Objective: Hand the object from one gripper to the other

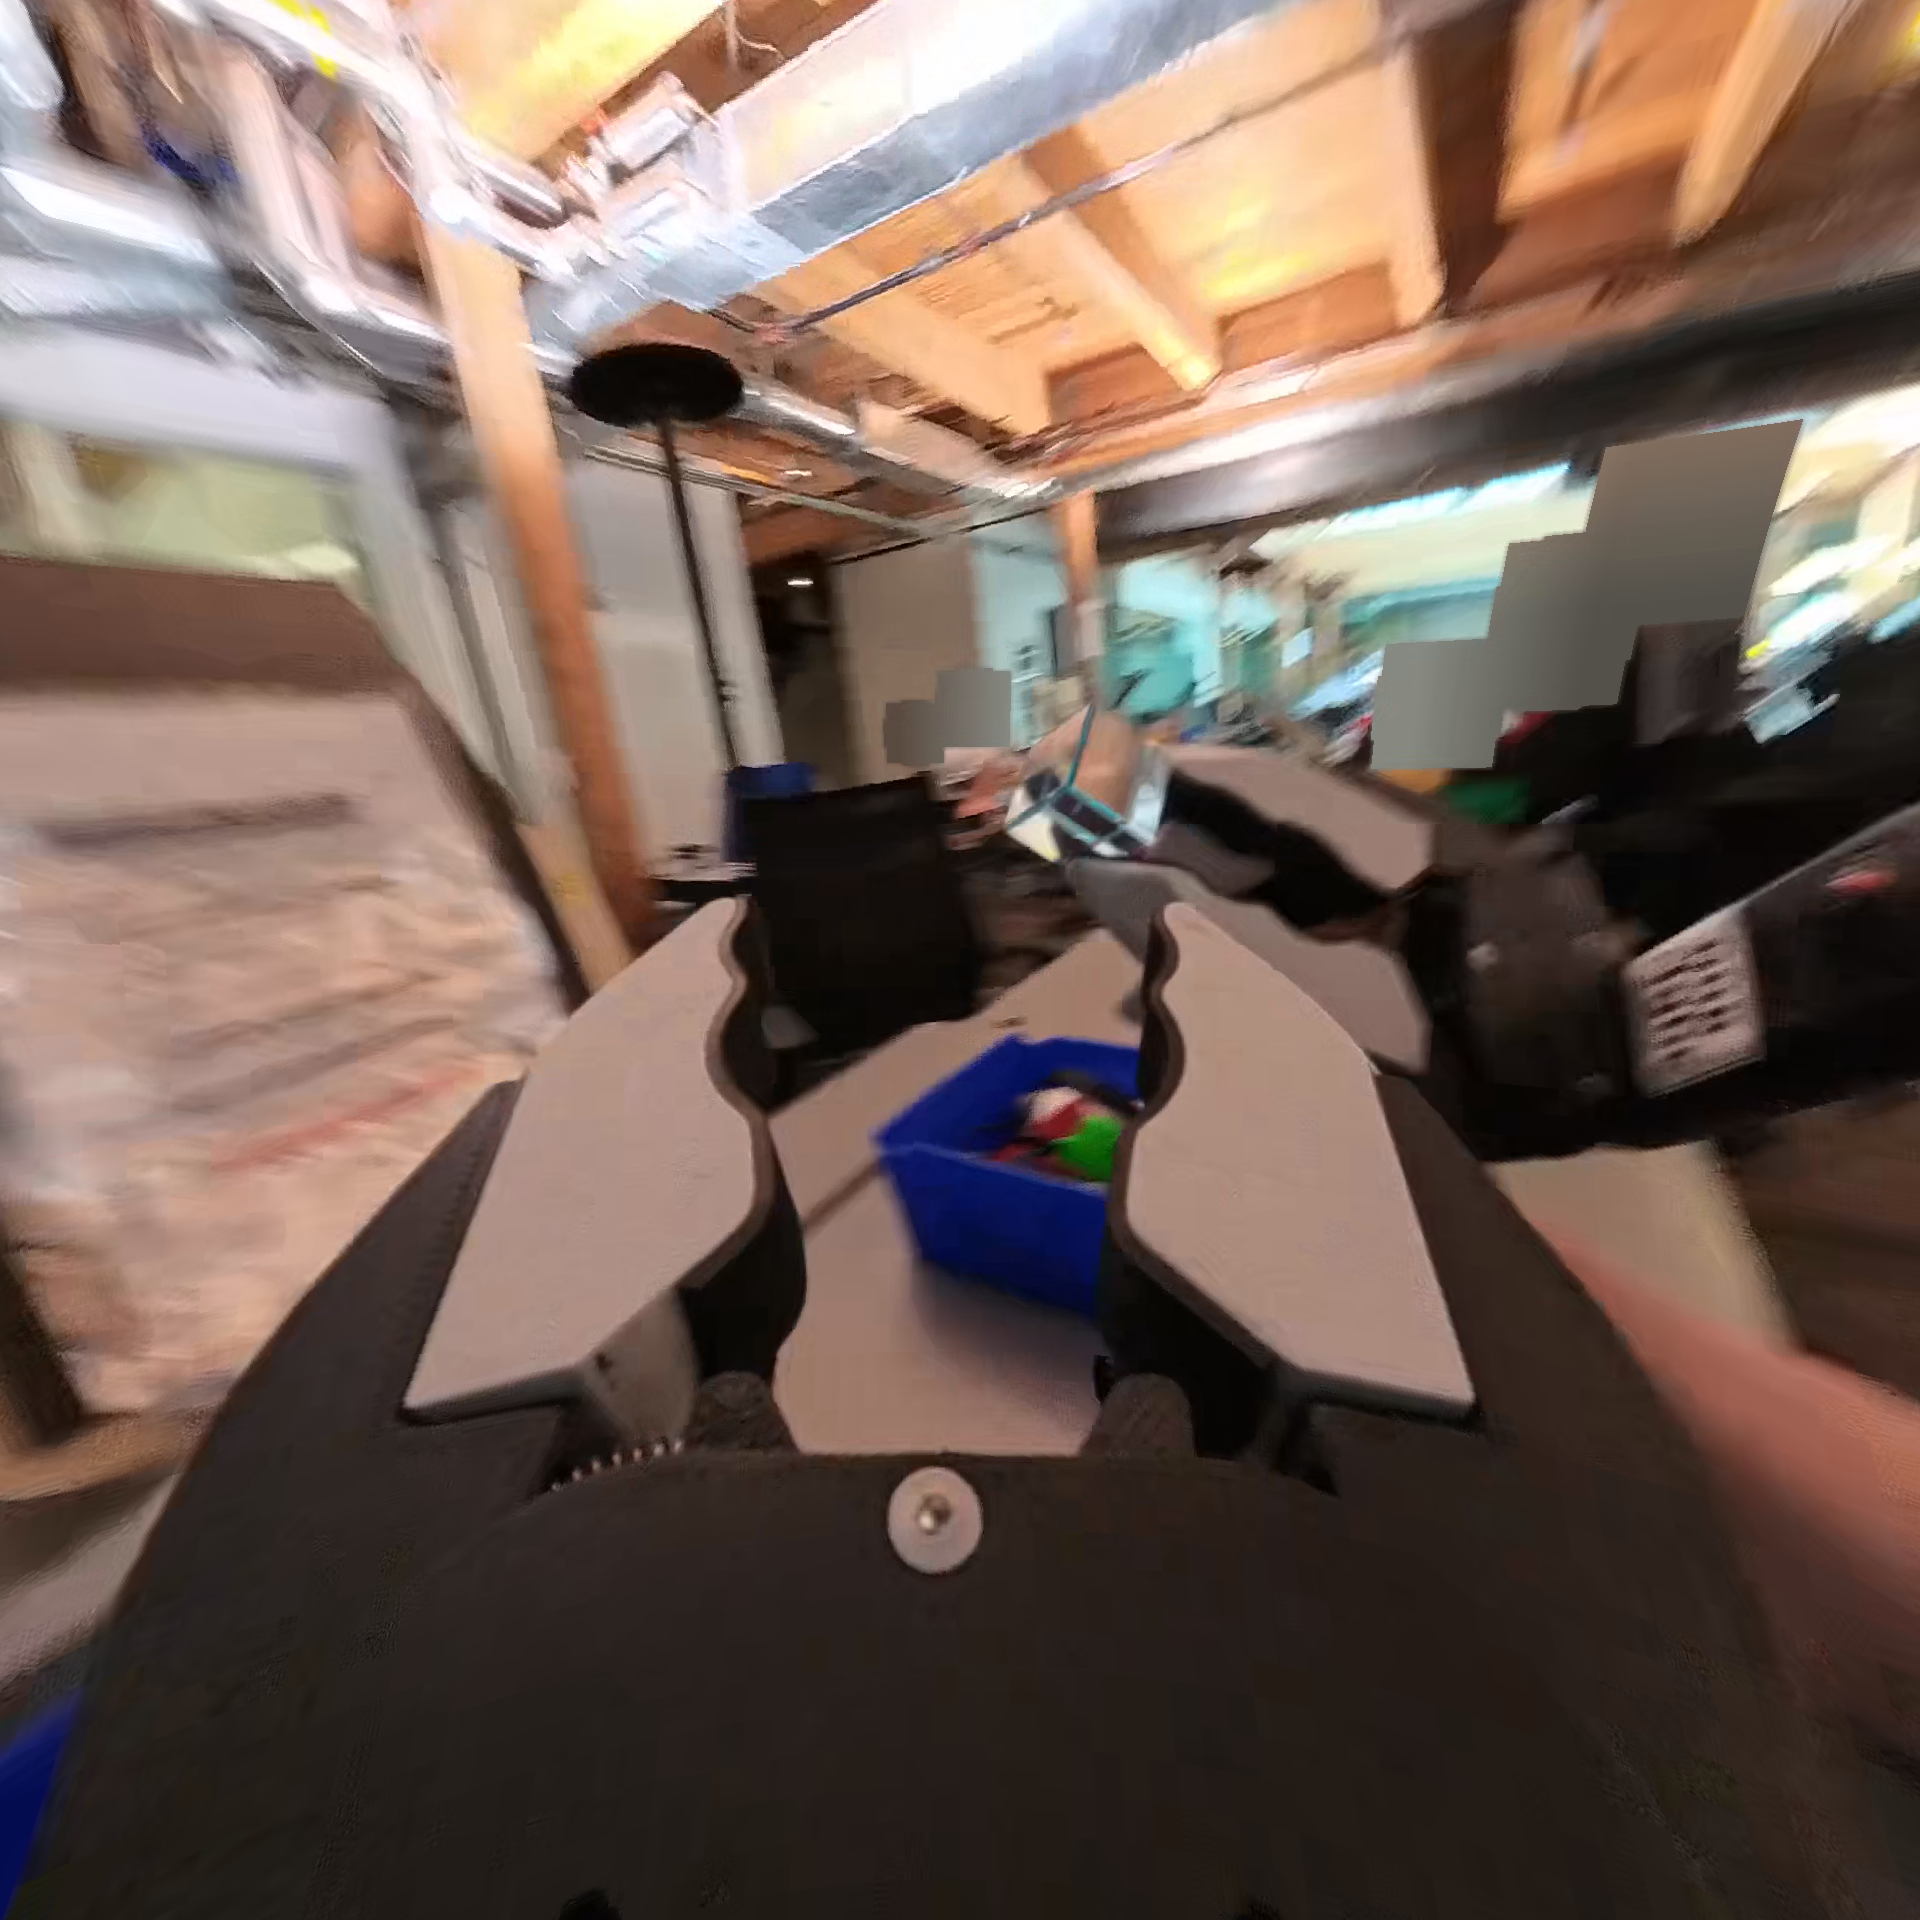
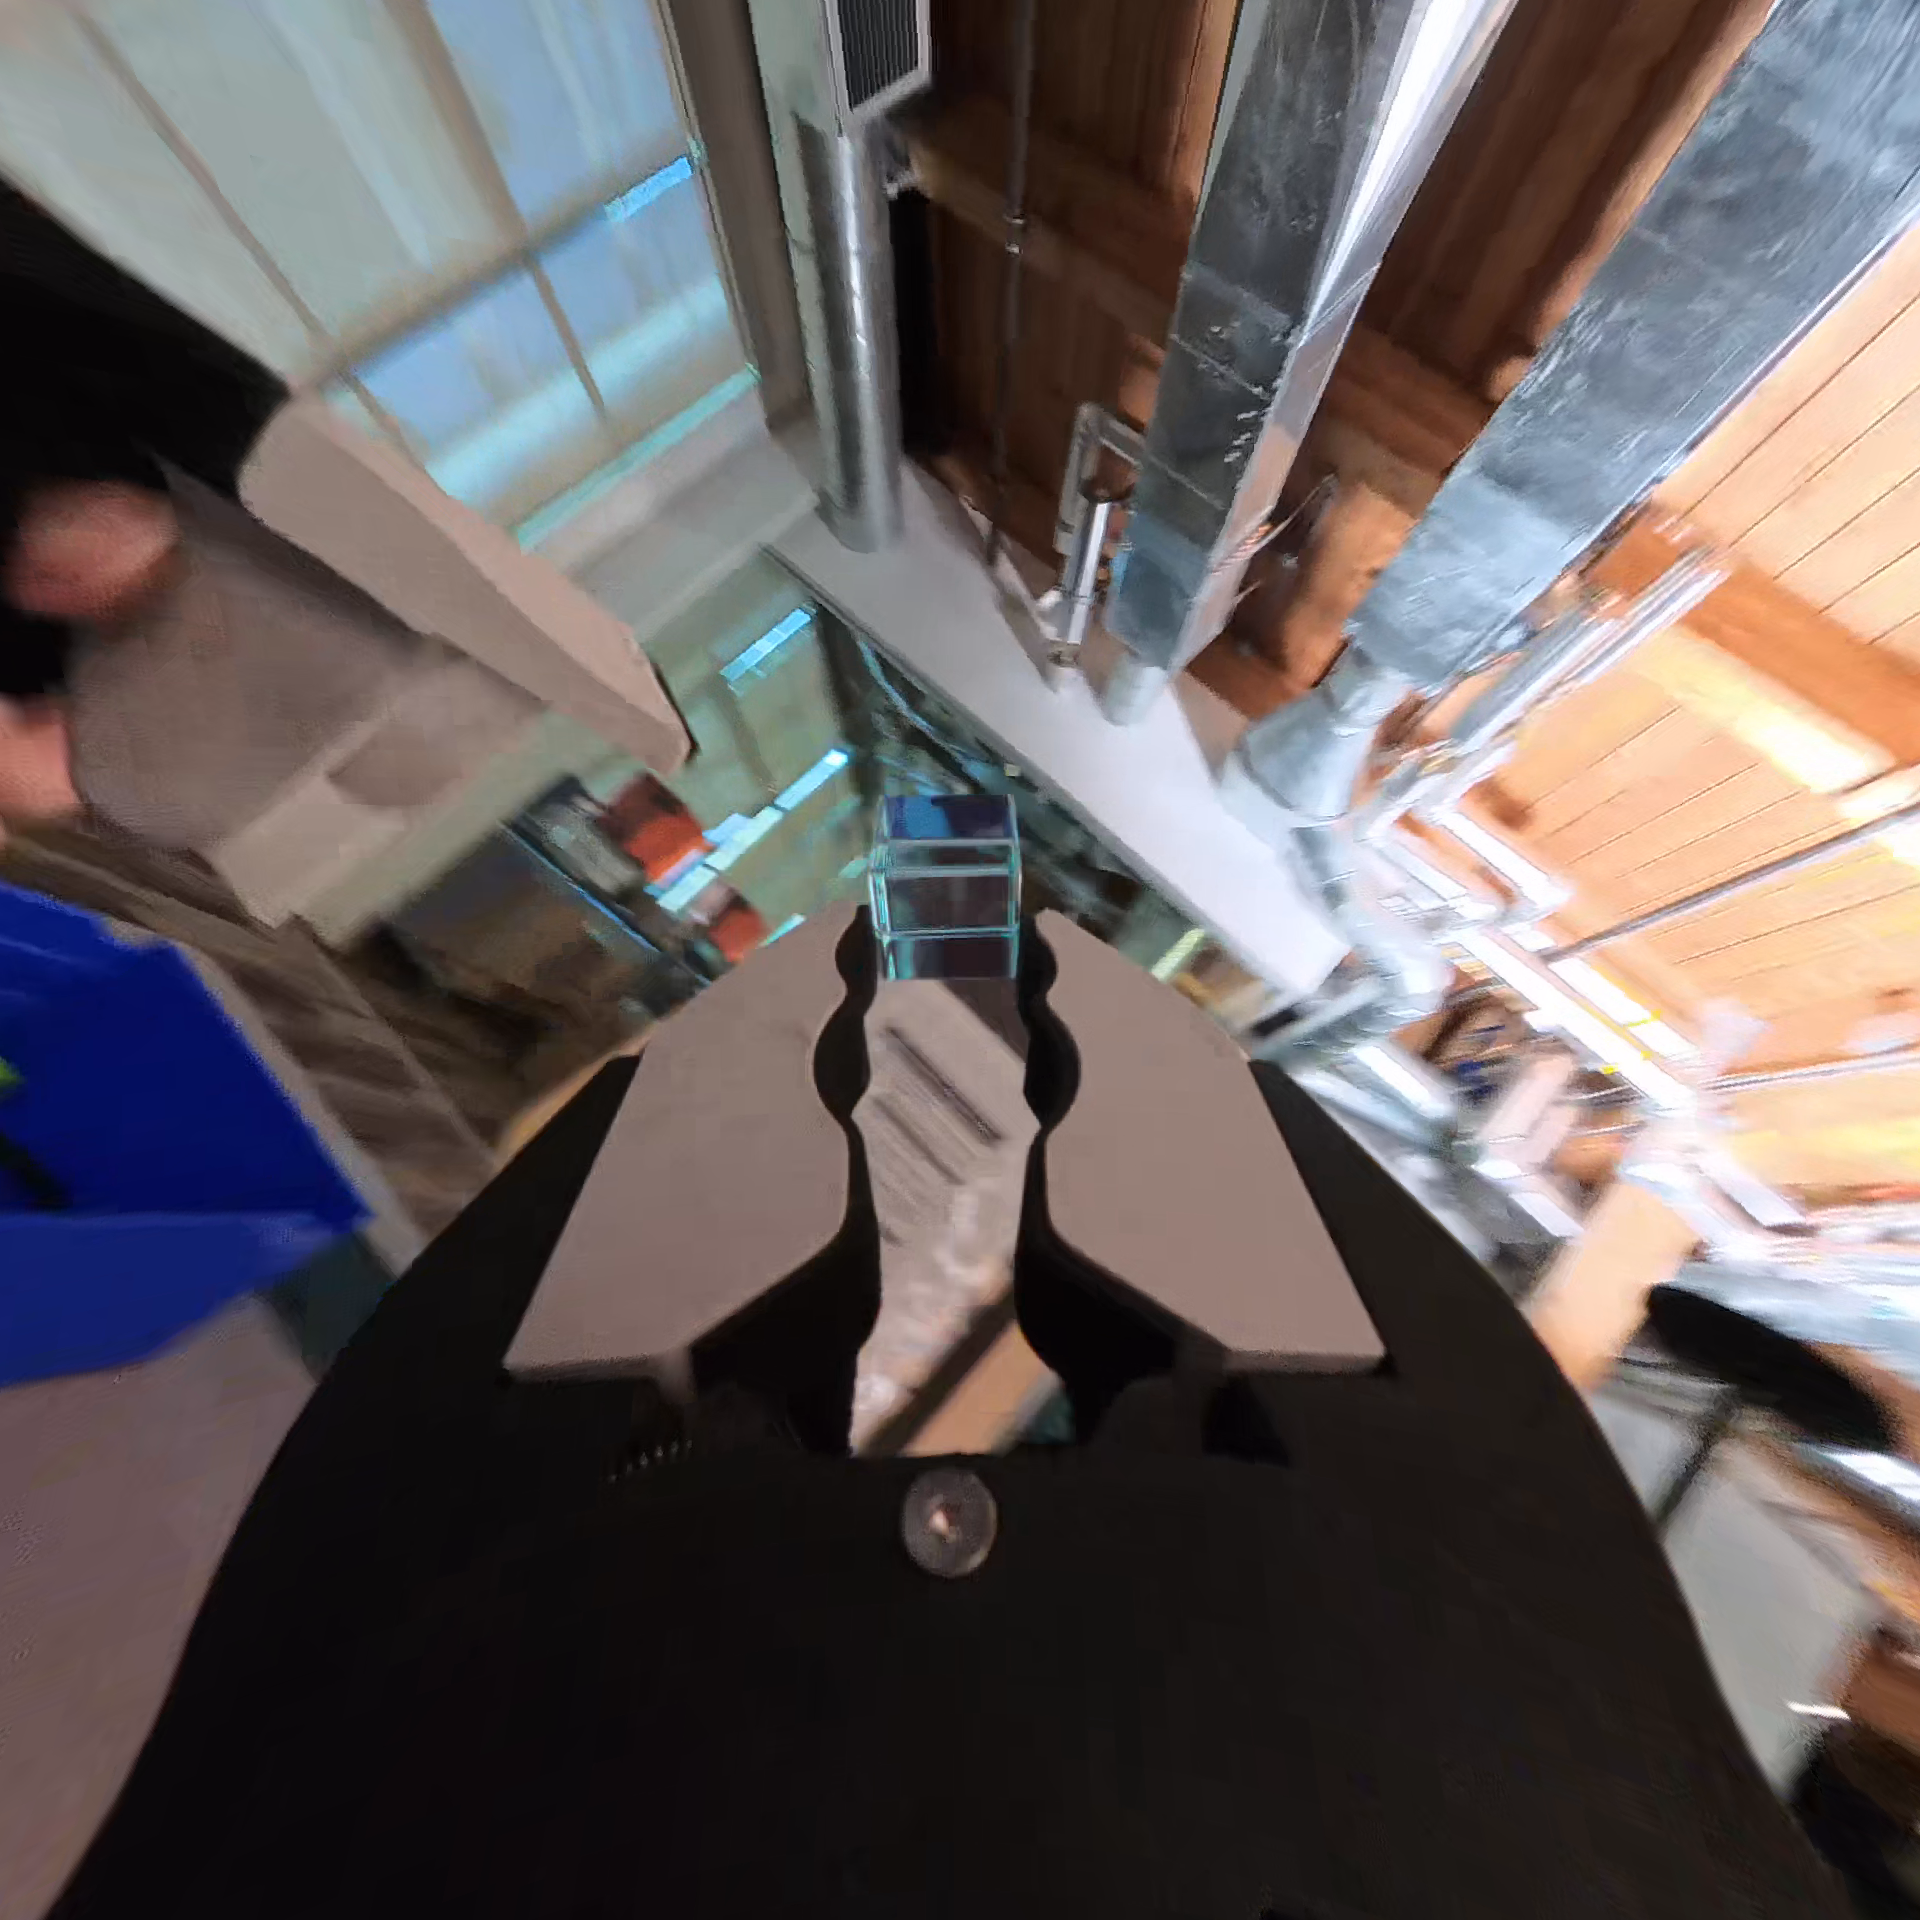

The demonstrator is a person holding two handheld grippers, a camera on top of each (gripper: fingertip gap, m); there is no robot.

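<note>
A clear glass cube is pinched between the tips of my right gripper, which is shut on it and holds it up in the air. In the left wrist view the same cube shows at the tips of the right gripper, up and to the right of my left gripper. My left gripper is open and empty, a short way from the cube and not touching it. One of the left gripper's grey fingers shows at the upper left of the right wrist view.
A blue bin with red, white and green items stands on the grey table below both grippers; it also shows in the right wrist view. A black chair stands beyond the table. A person's hand is at the right edge.
</note>
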